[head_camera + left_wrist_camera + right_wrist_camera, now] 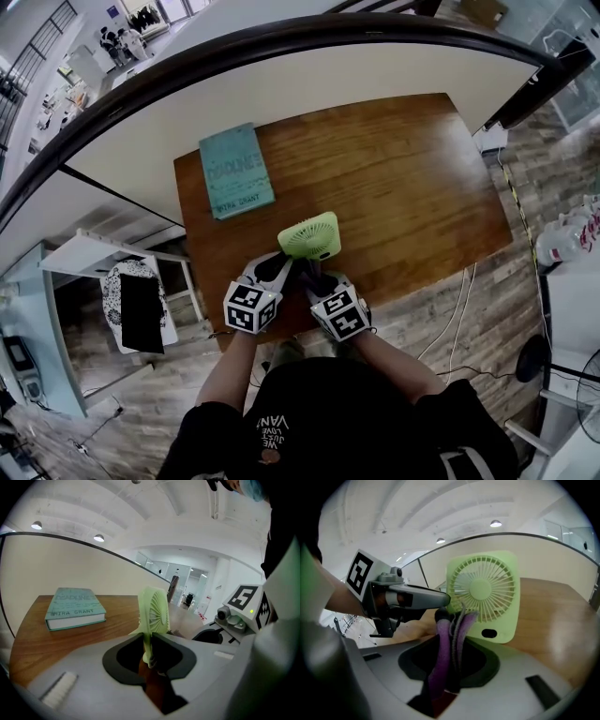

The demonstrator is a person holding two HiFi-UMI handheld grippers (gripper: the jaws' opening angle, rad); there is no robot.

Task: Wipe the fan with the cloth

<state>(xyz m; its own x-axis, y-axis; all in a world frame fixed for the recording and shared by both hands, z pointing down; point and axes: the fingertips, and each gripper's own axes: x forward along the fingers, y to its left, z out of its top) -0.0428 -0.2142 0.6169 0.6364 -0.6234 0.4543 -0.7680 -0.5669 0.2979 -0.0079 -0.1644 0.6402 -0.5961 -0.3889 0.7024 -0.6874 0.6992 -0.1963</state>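
Wood-grain tabletop (403,187) fills the middle of the head view, and the pale green fan (309,235) stands upright near its front edge, just ahead of both of your grippers. Its round grille faces your right side, so the right gripper view sees it face-on and the left gripper view sees it edge-on.

Your left gripper (149,654) has its jaws closed on the fan's thin lower edge, which runs straight down into the gap between them. Your right gripper (450,648) has its jaws pinched narrow on the purple cloth (452,637). The cloth rises from the jaws in folded strips, and its upper end lies against the lower left corner of the grille. Whether it actually presses on the plastic, you cannot tell. From the right gripper view, your left gripper reaches in from the left and meets the fan's left side. In the head view the two marker cubes sit side by side close to the table's front edge, with your forearms coming up from below.

Behind the fan and to its left, a teal book (236,171) lies flat on the table, well apart from it. Beyond the table stands a pale wall topped by a dark curved rail (281,42). Cables (459,314) trail over the plank floor on your right.
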